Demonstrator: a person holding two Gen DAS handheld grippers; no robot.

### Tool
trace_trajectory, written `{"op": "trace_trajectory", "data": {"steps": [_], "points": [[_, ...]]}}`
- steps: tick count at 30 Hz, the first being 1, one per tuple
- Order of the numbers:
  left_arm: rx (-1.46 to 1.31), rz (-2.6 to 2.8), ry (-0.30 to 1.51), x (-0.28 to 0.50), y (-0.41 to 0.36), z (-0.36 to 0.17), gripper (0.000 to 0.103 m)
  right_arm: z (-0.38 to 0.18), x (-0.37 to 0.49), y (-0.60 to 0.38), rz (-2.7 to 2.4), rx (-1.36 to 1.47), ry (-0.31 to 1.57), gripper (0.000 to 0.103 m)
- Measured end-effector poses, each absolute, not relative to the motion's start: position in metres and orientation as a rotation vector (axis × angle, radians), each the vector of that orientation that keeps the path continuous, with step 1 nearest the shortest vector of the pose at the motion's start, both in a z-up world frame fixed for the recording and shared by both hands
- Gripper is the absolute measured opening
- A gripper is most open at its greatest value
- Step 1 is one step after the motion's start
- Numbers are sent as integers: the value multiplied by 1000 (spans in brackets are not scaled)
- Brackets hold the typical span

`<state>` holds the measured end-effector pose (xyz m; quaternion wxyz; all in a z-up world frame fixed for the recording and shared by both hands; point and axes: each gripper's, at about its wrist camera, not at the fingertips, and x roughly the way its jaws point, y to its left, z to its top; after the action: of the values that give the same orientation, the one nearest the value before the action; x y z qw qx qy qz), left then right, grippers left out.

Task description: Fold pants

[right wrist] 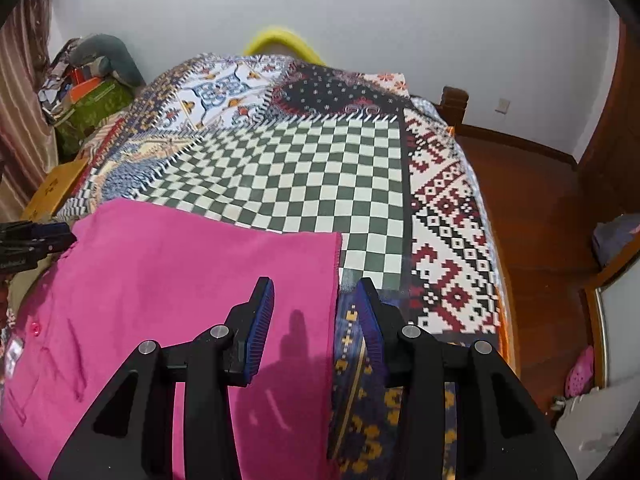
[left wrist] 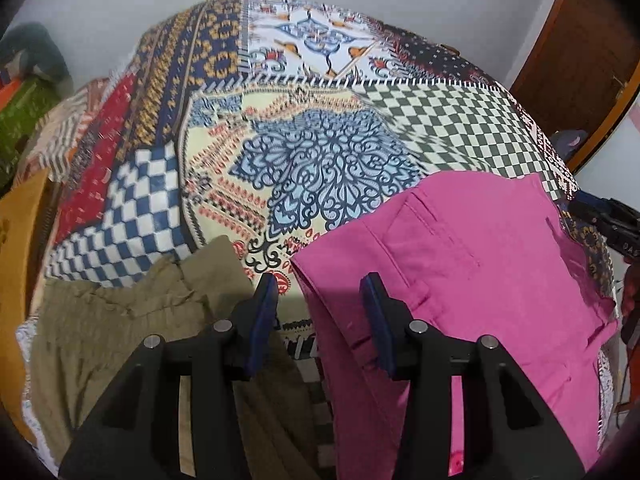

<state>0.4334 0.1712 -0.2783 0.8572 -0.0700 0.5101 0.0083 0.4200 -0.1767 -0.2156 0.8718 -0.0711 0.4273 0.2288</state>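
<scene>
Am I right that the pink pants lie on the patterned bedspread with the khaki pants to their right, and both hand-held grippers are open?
Not quite: the khaki pants lie to the left of the pink pants, as the left wrist view shows. The rest holds: both lie on the patterned bedspread, and the left hand-held gripper and right hand-held gripper are open.

The folded magenta cotton pants (left wrist: 460, 264) run out of the left wrist view at its lower edge, so their near end cannot be seen; in the right wrist view they are cut off at the left and bottom edges. Left of the pants, the crumpled olive-khaki garment (left wrist: 120, 332) is partly hidden behind the black left tongs (left wrist: 320, 284) and also leaves the frame below. Beyond the pants, at the far end of the patchwork-covered bed (right wrist: 304, 160), a curved yellow object (right wrist: 280, 42) is blurred and half hidden by the bed's edge; what it is cannot be told.
</scene>
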Motion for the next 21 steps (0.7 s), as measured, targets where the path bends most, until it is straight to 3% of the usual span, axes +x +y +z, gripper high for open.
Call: {"op": "trace_trajectory", "data": {"steps": [15,17,20,21], "points": [[-217,-20,1077,448,180,-291,47,-243,462,-156,505,-215,958,39],[-232,-39,1073,451,180,-291,35,-245,466,-153,502,-228,961,39],[-215,-36,1068,451,177,-289,31,-247,467,-146,502,-249,951,39],[-198,-29,1064,450,175,-288,25,-247,467,-144,503,-259,950,39]]}}
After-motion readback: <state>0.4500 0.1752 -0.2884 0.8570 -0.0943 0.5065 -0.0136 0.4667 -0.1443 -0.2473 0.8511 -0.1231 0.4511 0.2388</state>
